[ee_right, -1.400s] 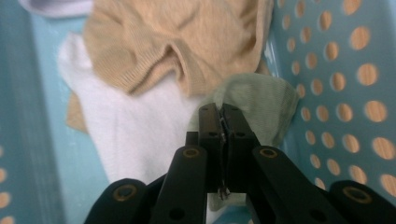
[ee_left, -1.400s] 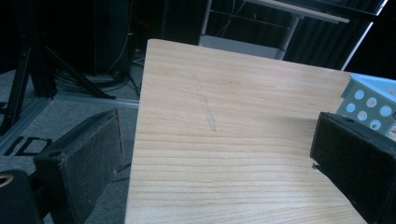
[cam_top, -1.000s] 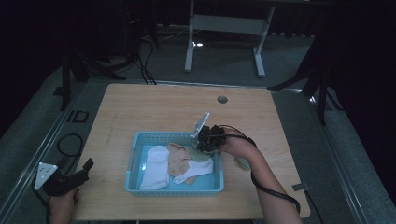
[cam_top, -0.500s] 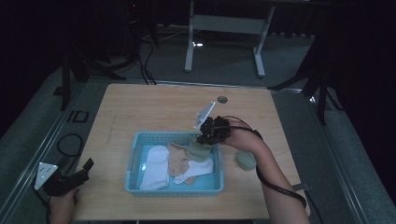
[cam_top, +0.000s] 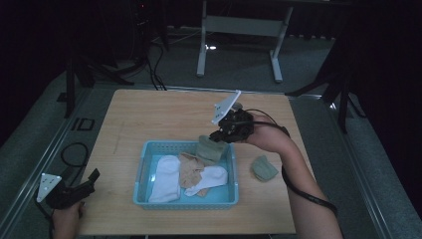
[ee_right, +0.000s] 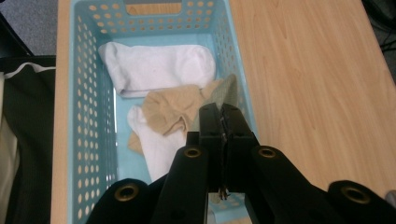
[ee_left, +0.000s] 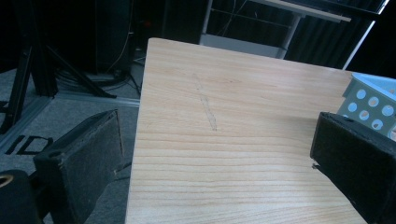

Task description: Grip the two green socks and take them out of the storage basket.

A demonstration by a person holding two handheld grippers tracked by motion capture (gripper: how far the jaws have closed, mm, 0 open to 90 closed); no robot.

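Note:
My right gripper [cam_top: 219, 136] hangs above the far right corner of a light blue basket [cam_top: 185, 201], shut on an olive-green sock [cam_top: 209, 148] that dangles over the rim. In the right gripper view the shut gripper [ee_right: 222, 114] pinches the green sock [ee_right: 227, 93] above the basket [ee_right: 88, 93]. Inside lie a white sock [cam_top: 166, 177], a beige sock [cam_top: 191, 169] and another white sock [cam_top: 213, 177]. My left gripper [cam_top: 91, 179] rests at the table's near left corner, open; in the left gripper view this gripper [ee_left: 219, 140] holds nothing.
A second green sock [cam_top: 263, 168] lies on the wooden table [cam_top: 159, 114] just right of the basket. A basket corner [ee_left: 371, 100] shows at the right of the left gripper view. Stands and cables crowd the dark floor beyond the table.
My right gripper has risen out of the basket with the green sock and drifted toward the far right. The left gripper has stayed put.

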